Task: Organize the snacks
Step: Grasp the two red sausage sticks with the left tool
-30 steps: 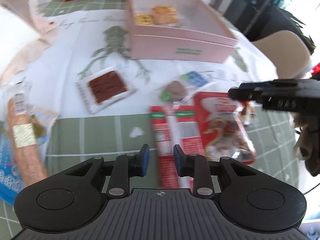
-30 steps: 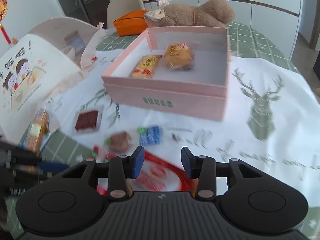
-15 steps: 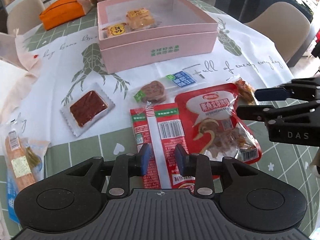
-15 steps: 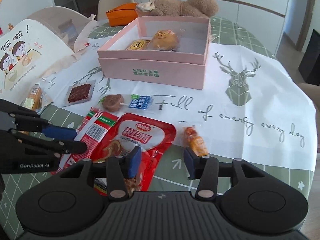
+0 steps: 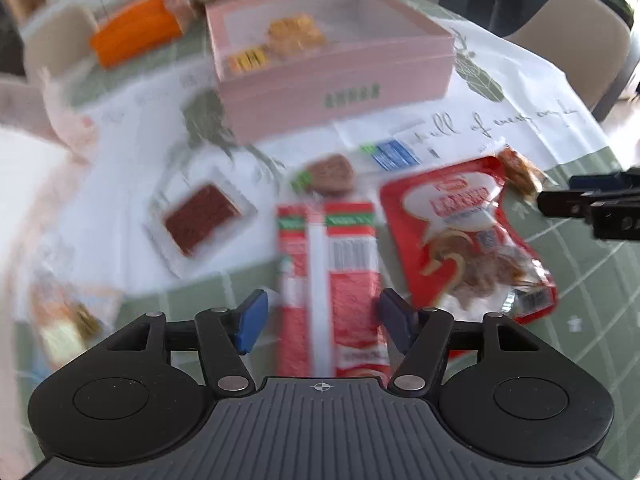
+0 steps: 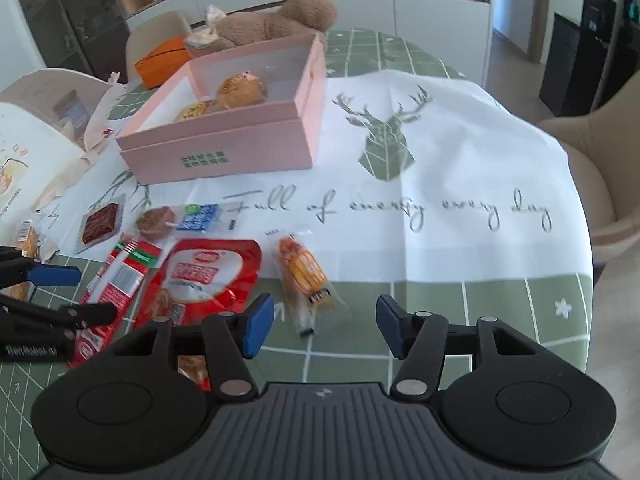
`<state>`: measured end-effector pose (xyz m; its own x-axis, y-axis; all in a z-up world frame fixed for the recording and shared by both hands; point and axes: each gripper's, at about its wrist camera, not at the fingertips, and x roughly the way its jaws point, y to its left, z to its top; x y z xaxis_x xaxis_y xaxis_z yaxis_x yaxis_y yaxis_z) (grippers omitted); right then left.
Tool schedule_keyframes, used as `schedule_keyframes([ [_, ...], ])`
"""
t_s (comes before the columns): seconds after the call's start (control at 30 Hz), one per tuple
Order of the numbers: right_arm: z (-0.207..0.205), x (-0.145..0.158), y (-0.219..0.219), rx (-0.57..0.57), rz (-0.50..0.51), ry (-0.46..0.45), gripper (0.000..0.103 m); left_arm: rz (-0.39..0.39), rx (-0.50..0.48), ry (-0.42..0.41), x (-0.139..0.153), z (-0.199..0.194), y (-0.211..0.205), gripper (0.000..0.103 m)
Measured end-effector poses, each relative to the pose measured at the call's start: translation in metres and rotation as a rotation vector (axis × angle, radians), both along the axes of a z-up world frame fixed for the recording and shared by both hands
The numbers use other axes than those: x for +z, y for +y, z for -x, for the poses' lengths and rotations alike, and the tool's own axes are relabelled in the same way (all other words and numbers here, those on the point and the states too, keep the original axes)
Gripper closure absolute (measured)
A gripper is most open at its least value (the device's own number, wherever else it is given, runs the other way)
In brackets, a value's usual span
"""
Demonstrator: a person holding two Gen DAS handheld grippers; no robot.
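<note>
An open pink box (image 5: pixel 332 80) (image 6: pixel 224 140) holding two wrapped pastries stands at the back of the table. In front of it lie a long red-and-green packet (image 5: pixel 332 272) (image 6: pixel 120 276), a red pouch (image 5: pixel 468 232) (image 6: pixel 200 280), a round brown snack with a blue label (image 5: pixel 332 168) (image 6: pixel 160 220), a brown square in clear wrap (image 5: pixel 200 216) (image 6: pixel 100 224) and a small orange snack (image 5: pixel 520 168) (image 6: pixel 306 272). My left gripper (image 5: pixel 322 320) (image 6: pixel 76 294) hovers over the long packet, jaws opening wide, pads not touching it. My right gripper (image 6: pixel 324 326) (image 5: pixel 592 204) is opening just short of the orange snack.
A plush bear (image 6: pixel 276 20) and an orange box (image 6: pixel 164 60) sit behind the pink box. A wrapped bread stick (image 5: pixel 60 320) lies at the left edge beside a paper bag (image 6: pixel 24 168). A beige chair (image 6: pixel 600 160) stands to the right. The white cloth (image 6: pixel 460 168) covers the right half.
Both grippers' jaws have spread apart, the left one much wider. The right gripper has shifted to the right, from the red pouch to the orange snack.
</note>
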<state>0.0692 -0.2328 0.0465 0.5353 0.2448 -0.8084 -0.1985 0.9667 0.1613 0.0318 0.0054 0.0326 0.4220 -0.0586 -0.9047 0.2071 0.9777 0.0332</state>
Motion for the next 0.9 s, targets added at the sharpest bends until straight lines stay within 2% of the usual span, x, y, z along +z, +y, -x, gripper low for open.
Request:
schedule_keyframes([
  [0.03,0.0,-0.003,-0.001,-0.007,-0.005,0.007,0.045,0.013,0.002,0.001,-0.001,0.001,-0.002,0.03],
  [0.1,0.002,-0.007,-0.003,-0.017,-0.017,0.006,0.039,0.007,-0.005,-0.005,-0.003,0.0,-0.009,0.027],
  [0.2,0.007,-0.009,0.001,-0.014,-0.007,-0.01,0.037,0.047,0.037,-0.014,-0.005,-0.007,-0.006,0.025],
  [0.27,0.008,-0.01,0.005,-0.002,0.013,-0.021,0.035,0.06,0.057,-0.027,-0.005,-0.013,-0.003,0.029],
  [0.33,0.01,-0.011,0.009,0.017,0.031,-0.029,0.032,0.055,0.073,-0.031,-0.003,-0.016,-0.001,0.04],
  [0.43,0.006,-0.011,0.012,0.044,0.05,-0.03,0.032,0.06,0.045,-0.02,-0.001,-0.012,0.001,0.046],
  [0.57,-0.006,-0.01,0.021,0.097,0.06,-0.023,0.033,0.106,0.009,0.024,0.003,0.004,0.003,0.051],
  [0.63,-0.011,-0.01,0.029,0.121,0.081,-0.026,0.044,0.106,0.011,0.03,0.005,0.014,0.004,0.052],
  [0.7,-0.015,-0.008,0.035,0.149,0.121,-0.029,0.071,0.121,0.02,0.039,0.007,0.021,0.006,0.053],
  [0.73,-0.017,-0.007,0.038,0.174,0.134,-0.024,0.079,0.137,0.027,0.046,0.009,0.024,0.008,0.053],
  [0.8,-0.018,-0.002,0.043,0.214,0.142,-0.006,0.085,0.17,0.032,0.044,0.018,0.025,0.01,0.053],
  [0.9,-0.011,0.013,0.048,0.264,0.162,-0.027,0.086,0.194,0.015,-0.002,0.042,0.024,0.012,0.053],
])
